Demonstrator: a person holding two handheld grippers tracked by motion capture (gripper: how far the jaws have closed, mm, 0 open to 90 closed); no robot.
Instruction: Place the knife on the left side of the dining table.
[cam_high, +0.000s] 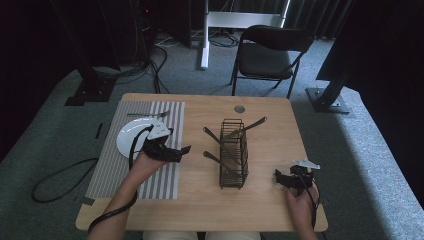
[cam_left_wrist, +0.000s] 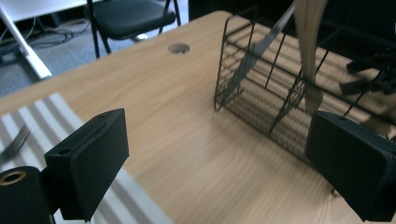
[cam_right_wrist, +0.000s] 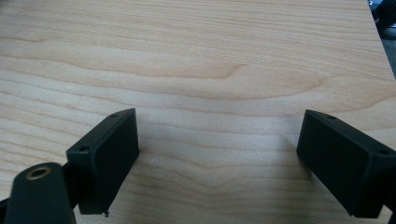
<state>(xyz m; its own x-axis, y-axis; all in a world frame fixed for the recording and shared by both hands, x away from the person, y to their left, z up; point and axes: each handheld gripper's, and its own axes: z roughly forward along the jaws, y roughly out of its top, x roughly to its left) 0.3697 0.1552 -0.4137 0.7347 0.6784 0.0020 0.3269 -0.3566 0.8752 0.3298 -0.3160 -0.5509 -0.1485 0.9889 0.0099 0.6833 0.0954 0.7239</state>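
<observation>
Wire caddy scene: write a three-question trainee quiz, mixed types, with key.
1. True or false: the left gripper is shut on a fork.
2. What lies on the striped placemat beyond the left gripper? A) white plate B) mug C) bowl
3. Fill in: the wire caddy stands on the wooden ____.

Key: 1 false, its jaws stand open and empty; 2 A; 3 table.

A black wire basket (cam_high: 233, 155) stands upright mid-table, with several utensils (cam_high: 220, 141) leaning out of it.
</observation>
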